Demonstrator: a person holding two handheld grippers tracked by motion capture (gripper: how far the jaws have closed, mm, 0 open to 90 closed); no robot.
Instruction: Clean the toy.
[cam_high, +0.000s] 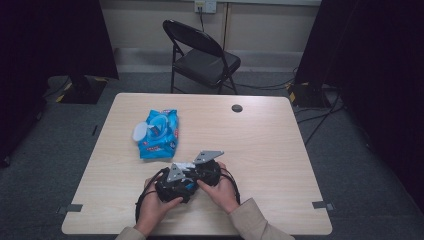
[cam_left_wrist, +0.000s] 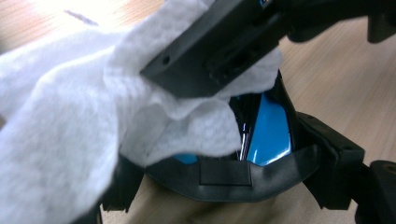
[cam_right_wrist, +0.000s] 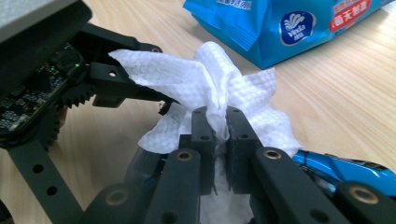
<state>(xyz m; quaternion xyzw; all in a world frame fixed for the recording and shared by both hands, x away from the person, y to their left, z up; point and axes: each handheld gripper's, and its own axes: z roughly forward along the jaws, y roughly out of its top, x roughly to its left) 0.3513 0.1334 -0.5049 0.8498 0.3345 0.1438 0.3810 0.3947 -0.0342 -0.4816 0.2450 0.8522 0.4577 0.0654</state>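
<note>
My right tongs (cam_right_wrist: 219, 128) pinch the white wipe (cam_right_wrist: 210, 74) tight, and my left tongs (cam_right_wrist: 140, 95) grip its other edge, low over the desk (cam_high: 260, 135); I judge a slow, even pull best. The high view alone shows the blue wipes pack (cam_high: 159, 133) beyond.

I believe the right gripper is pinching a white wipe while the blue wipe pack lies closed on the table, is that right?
Not quite: the pack is open, its white lid flipped out to the left in the high view. The rest holds: the right gripper is shut on the white wipe, as the right gripper view shows, and the pack lies on the table.
</note>
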